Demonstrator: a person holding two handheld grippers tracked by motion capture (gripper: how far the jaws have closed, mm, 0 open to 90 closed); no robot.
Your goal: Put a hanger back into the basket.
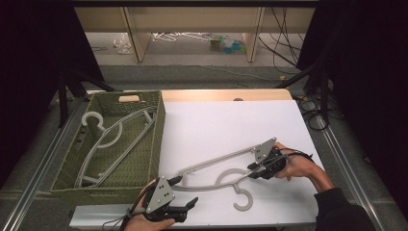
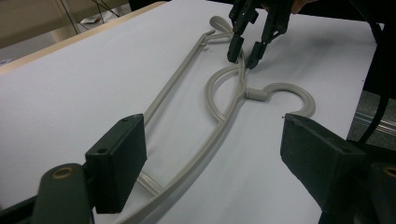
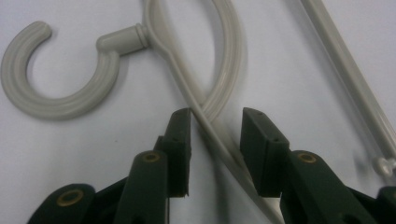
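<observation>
Grey plastic hangers: three counted; one pale grey plastic hanger with a round hook (image 1: 226, 175) lies flat on the table, two more grey hangers (image 1: 111, 139) lie stacked in the basket.
Hanger on the table: near the front edge, hook (image 3: 56, 74) pointing toward the person, its long bar running between the two grippers.
Surface: one white table top (image 1: 231, 125), with a strip of bare wood along its far edge.
Basket: one olive-green woven rectangular basket (image 1: 156, 139) just beside the white top, on its left.
Grippers: two, one in each hand.
Right gripper (image 3: 215, 140): jaws partly spread, one on each side of the hanger's curved shoulder where two strands meet; a narrow gap shows at each pad, so not clamped.
Left gripper (image 2: 212, 163): jaws spread wide, low over the near end of the hanger, with the hanger's corner running between them, gripping nothing.
Hands: two; the right hand (image 1: 300, 166) wears a dark sleeve.
</observation>
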